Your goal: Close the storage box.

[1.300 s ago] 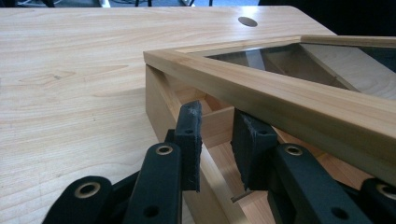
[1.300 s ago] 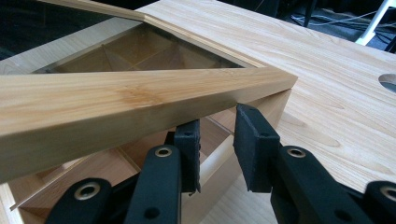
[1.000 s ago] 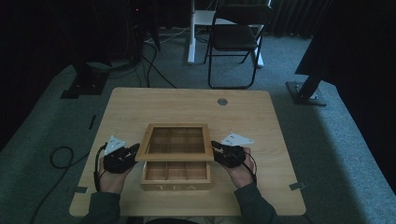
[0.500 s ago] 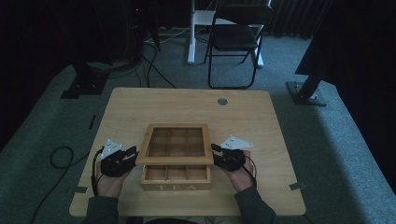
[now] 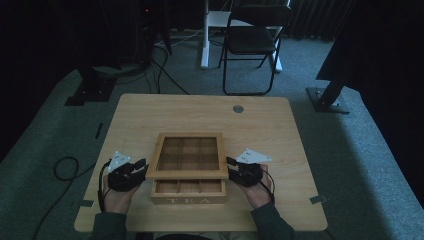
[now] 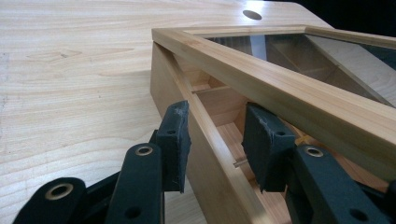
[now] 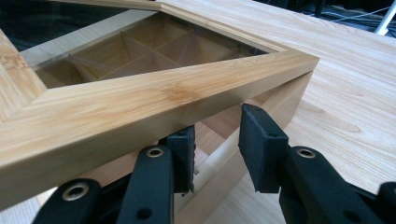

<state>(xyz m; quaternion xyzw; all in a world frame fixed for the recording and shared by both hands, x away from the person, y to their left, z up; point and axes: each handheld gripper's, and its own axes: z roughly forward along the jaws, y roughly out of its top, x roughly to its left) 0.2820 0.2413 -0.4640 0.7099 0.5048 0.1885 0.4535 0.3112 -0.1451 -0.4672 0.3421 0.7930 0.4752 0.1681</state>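
Observation:
A wooden tea box marked "TEA" stands at the table's near edge. Its glass-paned lid is tilted up at the front, and empty compartments show below it. My left gripper is at the box's left side. In the left gripper view it stands open with its jaws astride the box's side wall, under the lid frame. My right gripper is at the right side. In the right gripper view it is open astride the right wall, beneath the lid frame.
The light wooden table has a round cable hole at the back. A folding chair and a white desk leg stand behind it. Cables lie on the grey carpet at the left.
Both grippers have drawn slightly toward the person along the box's sides. The lid's front edge sits a little lower over the box than a second ago.

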